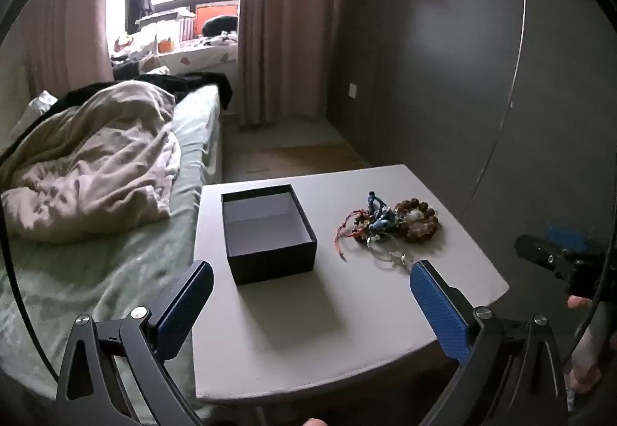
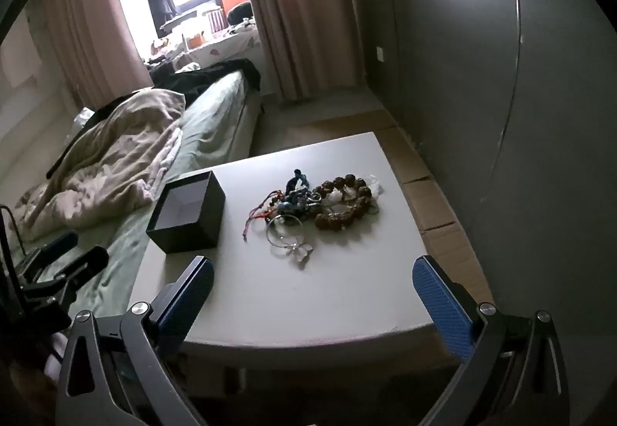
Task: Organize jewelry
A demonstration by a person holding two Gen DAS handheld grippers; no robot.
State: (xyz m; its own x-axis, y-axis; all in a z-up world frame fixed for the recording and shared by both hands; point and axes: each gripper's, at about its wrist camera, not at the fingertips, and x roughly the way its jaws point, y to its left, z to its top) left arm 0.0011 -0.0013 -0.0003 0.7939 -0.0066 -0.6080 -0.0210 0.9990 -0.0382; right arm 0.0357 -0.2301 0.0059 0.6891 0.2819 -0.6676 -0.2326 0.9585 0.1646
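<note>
Silver bangle (image 2: 283, 231) with the butterfly charm sat nearest my right tool (image 2: 313, 285), at the front of the jewelry pile (image 2: 314, 206) on the tabletop (image 2: 347, 291), right of the open box (image 1: 270, 233). Both tools, left tool (image 1: 311, 289) included, were spread apart and empty. I figured on pinching its rim first; it lay flat, charm toward me.

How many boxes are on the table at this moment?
1. A single dark open box stands on the white table, on its bed side, apart from the jewelry pile. No lid shows, and no second box appears in either view.
</note>
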